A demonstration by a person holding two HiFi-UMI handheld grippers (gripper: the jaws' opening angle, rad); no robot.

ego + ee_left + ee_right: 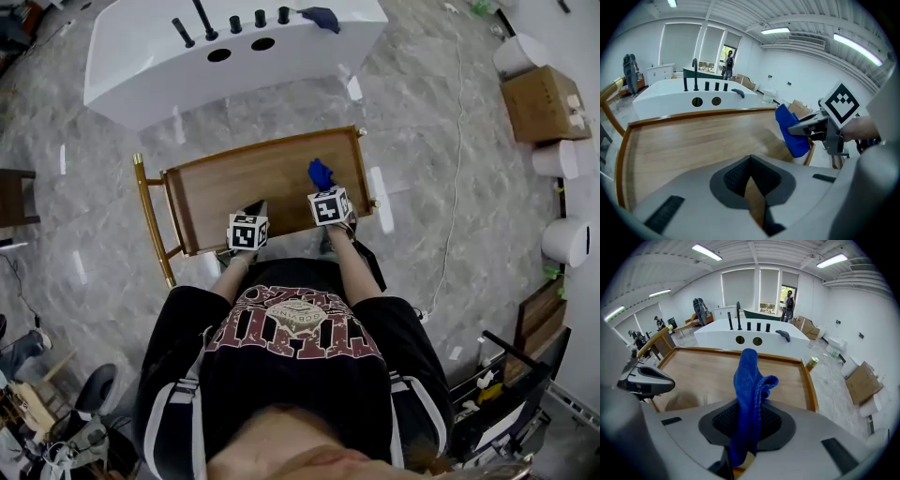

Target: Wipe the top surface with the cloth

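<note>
Blue cloth is pinched in the right gripper. The jaws are closed tight on it. One end of the cloth pokes up past the tips and folds over, and the other end hangs down near the camera. In the head view the cloth is over the far right part of the wooden top, near the right rim. From the left gripper view the cloth hangs low by that side. I cannot tell if it touches the wood.

The left gripper holds nothing. Its jaws are almost together, with only a thin slit of wood showing between them. It sits at the near edge of the wooden top, and the right gripper is just beside it, a little farther in. The left gripper points at the middle of the wood.

The wooden top has a raised rim all around and stands on a gold frame. Past it is a big white tub with black taps on its edge. The floor is grey and shiny. A brown box stands far off on the right.
</note>
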